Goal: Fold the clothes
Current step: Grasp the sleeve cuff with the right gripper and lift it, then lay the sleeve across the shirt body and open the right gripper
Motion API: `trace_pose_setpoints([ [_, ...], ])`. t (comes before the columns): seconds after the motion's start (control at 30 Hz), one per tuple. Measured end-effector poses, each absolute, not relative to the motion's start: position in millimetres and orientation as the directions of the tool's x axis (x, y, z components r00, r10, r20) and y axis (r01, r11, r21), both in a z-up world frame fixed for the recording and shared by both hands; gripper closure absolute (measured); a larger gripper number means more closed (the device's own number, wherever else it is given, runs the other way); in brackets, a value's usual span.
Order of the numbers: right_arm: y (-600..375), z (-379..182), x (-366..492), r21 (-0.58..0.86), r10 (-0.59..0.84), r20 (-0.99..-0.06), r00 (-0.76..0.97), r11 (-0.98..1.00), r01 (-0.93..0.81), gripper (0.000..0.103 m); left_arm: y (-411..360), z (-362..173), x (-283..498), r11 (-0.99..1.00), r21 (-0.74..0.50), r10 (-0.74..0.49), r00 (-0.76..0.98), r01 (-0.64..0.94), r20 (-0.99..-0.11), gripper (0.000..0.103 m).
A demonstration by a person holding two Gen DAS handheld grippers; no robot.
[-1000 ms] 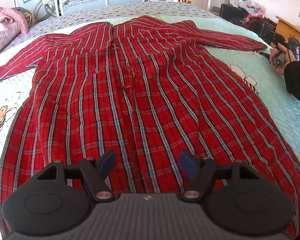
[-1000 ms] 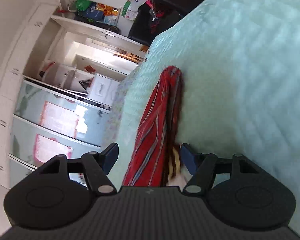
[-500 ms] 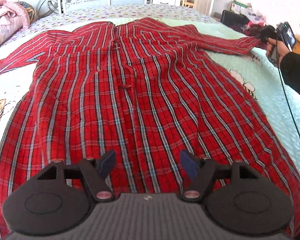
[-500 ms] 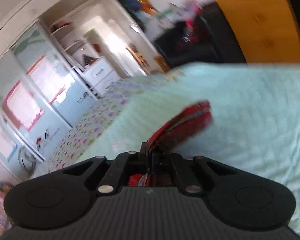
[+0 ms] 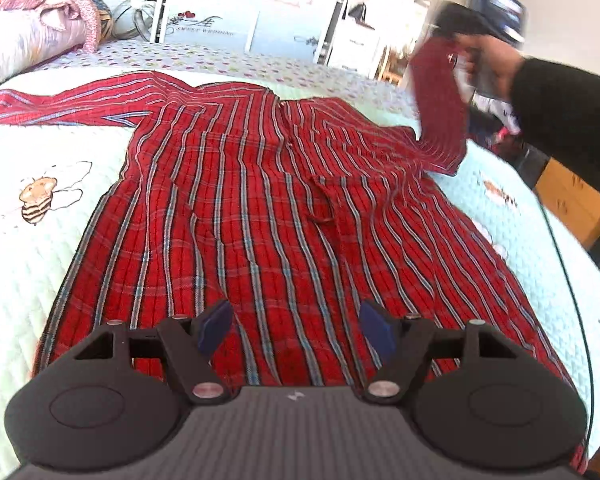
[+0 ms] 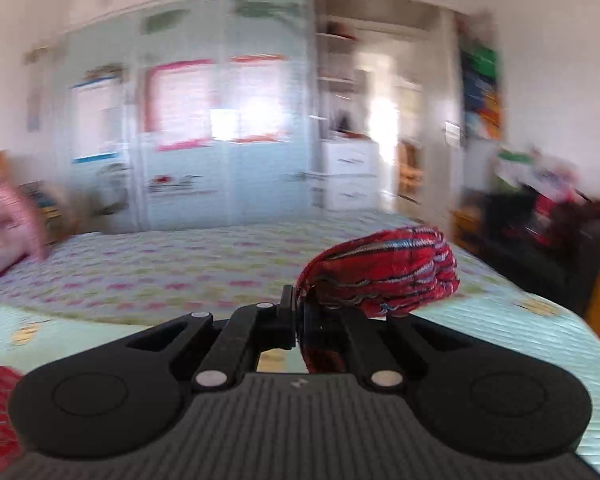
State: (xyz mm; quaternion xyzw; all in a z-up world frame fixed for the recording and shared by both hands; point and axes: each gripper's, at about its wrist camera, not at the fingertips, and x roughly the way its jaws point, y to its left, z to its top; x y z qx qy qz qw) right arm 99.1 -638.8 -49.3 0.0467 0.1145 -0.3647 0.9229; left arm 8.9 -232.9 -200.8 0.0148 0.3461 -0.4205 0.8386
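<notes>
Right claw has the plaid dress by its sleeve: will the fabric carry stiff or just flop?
Probably floppy: the sleeve droops below the right claw and bunches past it. Likely light, since the thin plaid dress wrinkles flat. Expect the skirt to drag.

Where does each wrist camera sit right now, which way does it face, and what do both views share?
Left wrist: on the open left gripper, low over the hem, looking up the red plaid garment on the bed; the person's right hand and dark sleeve show.
Right wrist: on the right gripper, raised, facing the wardrobe; only its fingers show, shut on the sleeve end.
Shared: garment, bed, wardrobe.
</notes>
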Motion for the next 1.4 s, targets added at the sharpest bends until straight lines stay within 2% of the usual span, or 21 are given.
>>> trace_pose_setpoints([
  [0.13, -544.7, -81.3, 179.9, -0.116, -0.578, -0.274, 0.768, 0.813, 0.571, 0.099, -223.0, -213.8, 22.0, 0.635, -0.36, -0.736, 0.395, 0.683, -0.55, 0.03],
  [0.33, -428.4, -155.5, 256.1, -0.244, -0.438, -0.422, 0.794, 0.898, 0.365, 0.099, -204.8, -218.0, 39.7, 0.619, -0.441, -0.764, 0.365, 0.65, -0.532, 0.03],
  [0.5, -418.6, -178.1, 258.3, -0.174, -0.433, -0.481, 0.762, 0.899, 0.401, 0.099, -199.9, -225.9, 45.1, 0.616, -0.462, -0.765, 0.345, 0.638, -0.544, 0.03],
  [0.77, -398.3, -200.4, 287.2, -0.293, -0.466, -0.513, 0.721, 0.885, 0.362, 0.099, -198.4, -229.9, 43.0, 0.617, -0.456, -0.764, 0.348, 0.641, -0.544, 0.03],
  [0.83, -388.3, -206.4, 291.1, -0.333, -0.455, -0.526, 0.719, 0.888, 0.318, 0.095, -199.8, -230.3, 41.2, 0.62, -0.448, -0.76, 0.351, 0.644, -0.547, 0.03],
  [0.9, -378.9, -210.0, 297.4, -0.358, -0.441, -0.536, 0.72, 0.891, 0.279, 0.085, -200.7, -230.9, 40.8, 0.621, -0.442, -0.758, 0.354, 0.647, -0.548, 0.03],
  [1.0, -365.7, -211.1, 303.7, -0.396, -0.429, -0.522, 0.737, 0.888, 0.236, 0.076, -201.5, -231.6, 40.2, 0.622, -0.435, -0.757, 0.356, 0.651, -0.548, 0.03],
  [1.17, -350.0, -200.5, 296.0, -0.397, -0.358, -0.502, 0.787, 0.904, 0.159, 0.058, -203.0, -232.3, 39.6, 0.621, -0.422, -0.753, 0.351, 0.66, -0.557, 0.03],
  [1.23, -348.7, -193.2, 290.2, -0.396, -0.366, -0.486, 0.794, 0.902, 0.173, 0.057, -203.4, -231.7, 39.8, 0.62, -0.42, -0.751, 0.347, 0.662, -0.562, 0.03],
  [1.4, -355.8, -160.2, 253.5, -0.244, -0.31, -0.5, 0.808, 0.946, 0.212, 0.057, -204.8, -228.1, 43.1, 0.624, -0.415, -0.745, 0.344, 0.662, -0.572, 0.03],
])
